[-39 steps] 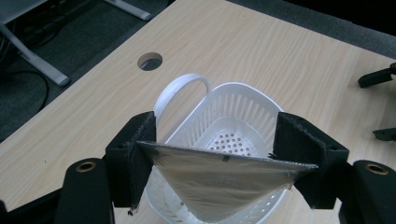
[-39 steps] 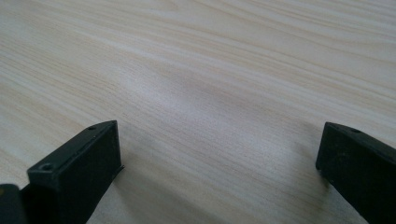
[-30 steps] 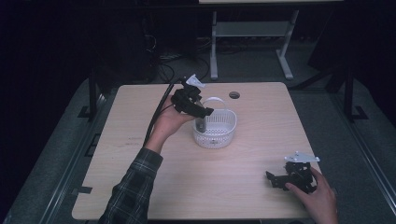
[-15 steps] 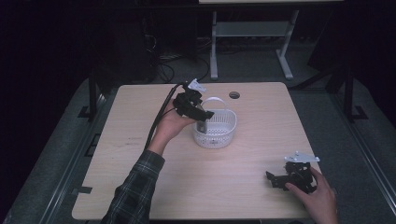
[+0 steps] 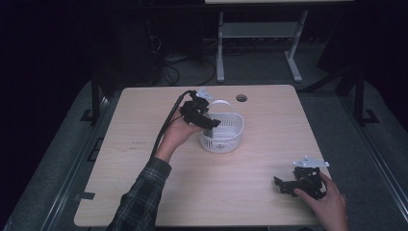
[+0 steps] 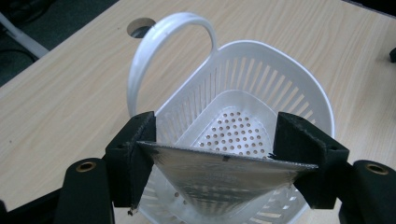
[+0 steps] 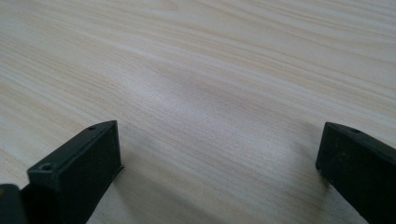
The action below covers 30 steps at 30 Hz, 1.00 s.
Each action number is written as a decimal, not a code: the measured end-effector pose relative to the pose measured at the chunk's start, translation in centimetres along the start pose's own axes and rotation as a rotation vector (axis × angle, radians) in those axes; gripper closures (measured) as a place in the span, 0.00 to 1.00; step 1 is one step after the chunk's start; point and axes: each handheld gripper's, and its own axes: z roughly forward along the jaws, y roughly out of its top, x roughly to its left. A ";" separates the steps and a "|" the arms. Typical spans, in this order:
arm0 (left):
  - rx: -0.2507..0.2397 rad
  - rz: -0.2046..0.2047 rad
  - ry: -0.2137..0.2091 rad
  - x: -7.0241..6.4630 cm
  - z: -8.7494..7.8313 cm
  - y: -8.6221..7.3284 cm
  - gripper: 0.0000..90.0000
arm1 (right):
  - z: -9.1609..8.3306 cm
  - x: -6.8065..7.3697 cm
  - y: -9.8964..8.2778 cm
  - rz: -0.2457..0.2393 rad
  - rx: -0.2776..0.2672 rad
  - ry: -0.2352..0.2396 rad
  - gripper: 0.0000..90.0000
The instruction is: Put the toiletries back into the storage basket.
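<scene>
Left gripper view shows the left gripper (image 6: 224, 161) pinching a flat, silvery triangular piece (image 6: 219, 175) by its top edge, point hanging down over the white slotted plastic basket with a loop handle (image 6: 299, 93). From where I stand, the piece is above the basket's near rim; I'd lower it straight and clear the rim before letting go. The right gripper (image 5: 293, 185) rests on the pale wooden table (image 5: 144, 144), jaws spread, nothing between them.

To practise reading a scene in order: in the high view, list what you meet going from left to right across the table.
Left tool held over the white basket's near-left rim → white basket → round hole in the tabletop → right tool resting on the table.
</scene>
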 end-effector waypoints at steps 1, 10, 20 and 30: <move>0.001 0.002 -0.001 0.0 0.1 -0.1 0.33 | 0.0 0.0 0.0 0.000 0.000 0.000 0.00; 0.024 0.012 0.005 -0.1 0.8 -0.6 0.33 | 0.0 0.0 0.0 0.000 0.000 0.000 0.00; 0.028 0.016 0.006 -0.2 0.9 -0.9 0.33 | 0.0 0.0 0.0 0.000 0.000 0.000 0.00; 0.024 0.014 0.009 -0.1 0.8 -1.2 0.27 | 0.0 0.0 0.0 -0.001 0.001 -0.001 0.00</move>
